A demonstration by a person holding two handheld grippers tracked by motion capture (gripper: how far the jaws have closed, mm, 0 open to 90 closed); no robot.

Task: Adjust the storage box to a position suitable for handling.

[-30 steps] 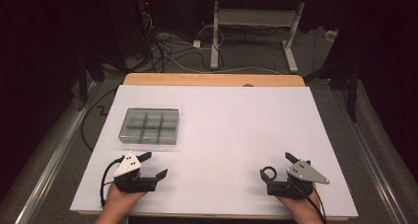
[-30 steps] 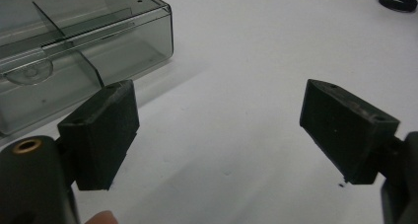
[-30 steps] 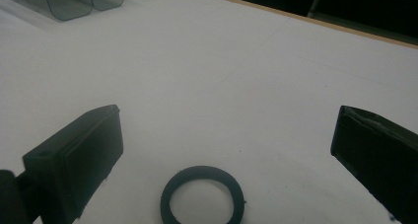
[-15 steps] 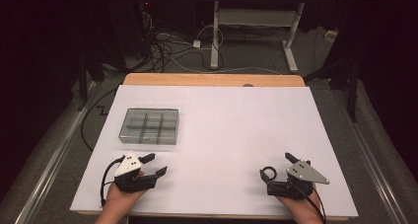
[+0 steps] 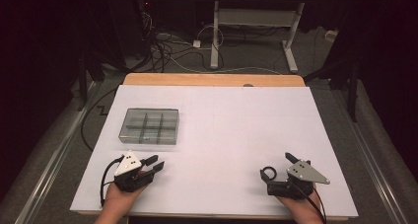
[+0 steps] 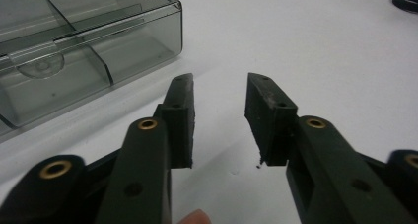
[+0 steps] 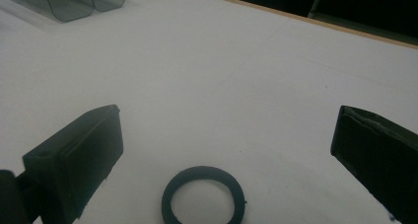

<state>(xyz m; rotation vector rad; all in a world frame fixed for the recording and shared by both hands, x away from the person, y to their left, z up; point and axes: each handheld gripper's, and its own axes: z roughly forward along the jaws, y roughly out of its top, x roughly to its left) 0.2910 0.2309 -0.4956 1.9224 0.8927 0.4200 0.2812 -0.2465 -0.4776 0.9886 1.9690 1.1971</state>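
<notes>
From the high view, I see the white desk with a smoky clear box lying flat on its left half, split into small compartments. My left gripper rests near the desk's front edge, just below the box and apart from it, its jaws pointing up and to the right. My right gripper sits at the front right, well apart from the left one, and a small black ring lies flat on the desk at its left side. In the left gripper view, I look along two black jaws that have just been closing; a narrow gap of bare desk shows between them and nothing is held there, so they stand released. The box sits just beyond the left jaw, lid shut, with its dividers showing through the wall, and the ring is a dark shape at the far top right corner. In the right gripper view, my jaws stand wide apart and released, one at each side of the frame. The ring lies flat on the desk between them, near the bottom, touching neither jaw. A corner of the box shows at the top left, well away from the ring.
</notes>
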